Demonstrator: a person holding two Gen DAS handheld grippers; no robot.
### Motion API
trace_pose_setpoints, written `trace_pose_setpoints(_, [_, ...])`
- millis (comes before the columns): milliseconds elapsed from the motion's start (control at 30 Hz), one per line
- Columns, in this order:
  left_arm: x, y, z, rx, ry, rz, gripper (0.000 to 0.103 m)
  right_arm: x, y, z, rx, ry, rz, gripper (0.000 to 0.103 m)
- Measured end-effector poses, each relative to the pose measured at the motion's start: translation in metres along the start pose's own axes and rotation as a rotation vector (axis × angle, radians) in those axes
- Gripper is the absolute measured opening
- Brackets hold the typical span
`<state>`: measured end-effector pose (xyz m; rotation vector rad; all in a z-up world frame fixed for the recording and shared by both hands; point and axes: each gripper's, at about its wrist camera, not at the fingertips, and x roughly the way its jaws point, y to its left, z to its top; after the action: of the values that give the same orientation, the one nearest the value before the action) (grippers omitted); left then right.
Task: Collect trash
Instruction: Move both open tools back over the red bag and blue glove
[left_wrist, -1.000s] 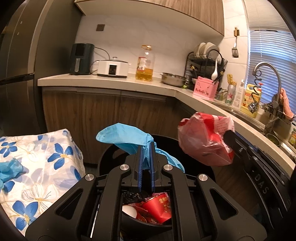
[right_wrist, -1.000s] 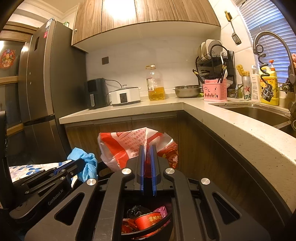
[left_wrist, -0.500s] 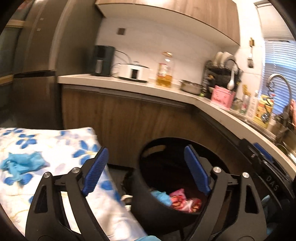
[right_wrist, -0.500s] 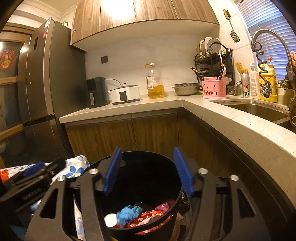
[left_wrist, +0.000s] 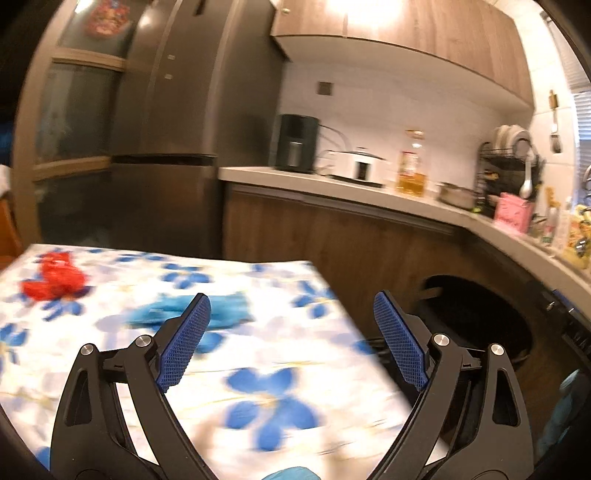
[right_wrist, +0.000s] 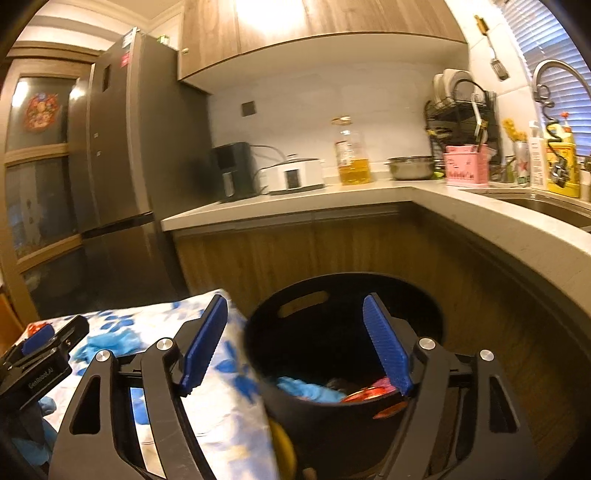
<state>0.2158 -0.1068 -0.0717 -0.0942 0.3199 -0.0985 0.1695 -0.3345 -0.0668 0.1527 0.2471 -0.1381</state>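
My left gripper (left_wrist: 291, 341) is open and empty above the flowered tablecloth (left_wrist: 258, 369). A crumpled blue glove (left_wrist: 225, 312) lies on the cloth just beyond its fingers, and a red wrapper (left_wrist: 55, 278) lies at the far left. My right gripper (right_wrist: 295, 345) is open and empty over the near rim of the black trash bin (right_wrist: 332, 332). The bin holds a blue glove (right_wrist: 310, 391) and red trash (right_wrist: 373, 393). The bin also shows in the left wrist view (left_wrist: 480, 317), at the right. The left gripper shows in the right wrist view (right_wrist: 37, 354).
A kitchen counter (right_wrist: 295, 206) runs behind the bin with an air fryer, cooker, oil bottle (right_wrist: 352, 155) and dish rack. A sink (right_wrist: 546, 206) is at the right. A tall fridge (right_wrist: 122, 166) stands at the left. Wooden cabinets close in the bin.
Both grippers opened and dropped the blue glove and the red plastic bag into the bin. The left gripper has swung left over the table; the right has shifted slightly left.
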Motion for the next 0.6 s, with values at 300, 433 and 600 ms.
trace_pose_setpoints(300, [-0.018, 0.111, 0.0, -0.067, -0.013, 0.217, 0.089, 0.012, 0.089, -0.021, -0.044, 0.052, 0.129, 0.074])
trace_pose_setpoints(433, [-0.016, 0.16, 0.002, -0.09, -0.013, 0.31, 0.089, 0.026, 0.134, -0.033, -0.086, 0.079, 0.186, 0.074])
trace_pose_setpoints(600, [-0.006, 0.208, 0.008, -0.128, -0.016, 0.373, 0.089, 0.045, 0.179, -0.049, -0.112, 0.119, 0.236, 0.074])
